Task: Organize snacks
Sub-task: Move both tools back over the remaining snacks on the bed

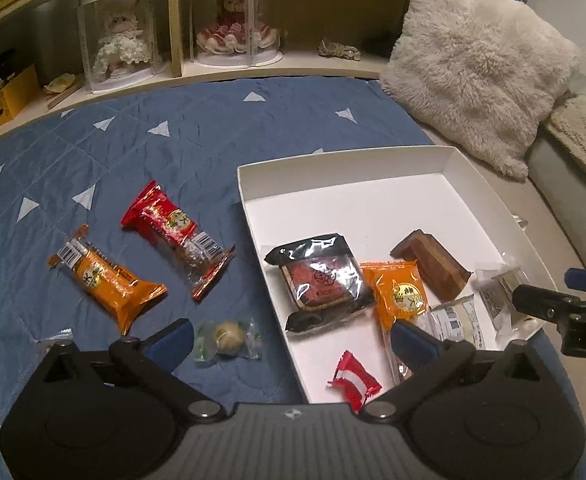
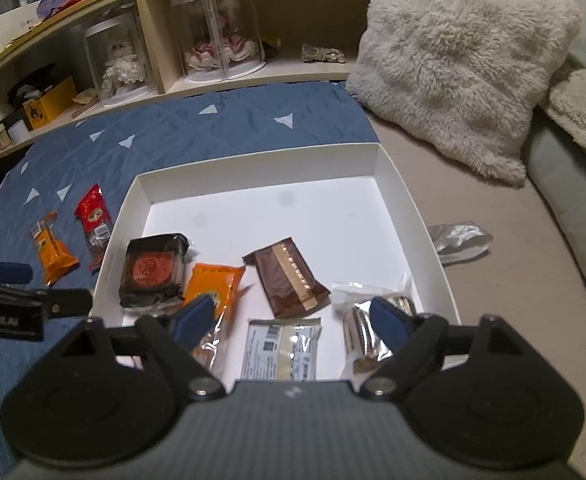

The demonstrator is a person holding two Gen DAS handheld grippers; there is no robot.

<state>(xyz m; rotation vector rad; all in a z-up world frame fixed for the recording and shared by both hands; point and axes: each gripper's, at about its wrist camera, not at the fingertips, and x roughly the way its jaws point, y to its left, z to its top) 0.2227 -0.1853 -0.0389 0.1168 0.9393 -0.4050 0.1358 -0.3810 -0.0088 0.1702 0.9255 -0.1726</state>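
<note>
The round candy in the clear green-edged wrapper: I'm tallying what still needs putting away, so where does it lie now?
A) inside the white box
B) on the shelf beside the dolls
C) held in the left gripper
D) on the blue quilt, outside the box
D: the round candy lies on the blue quilt, left of the white box, just ahead of the open left gripper.

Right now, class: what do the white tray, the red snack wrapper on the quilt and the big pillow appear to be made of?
White tray: probably matte cardboard, judging by its thin folded walls and lack of shine.
Red snack wrapper: glossy plastic film, with bright glare, crinkles and a clear end.
Pillow: cream long-pile plush or faux fur, shaggy and dull.
</note>
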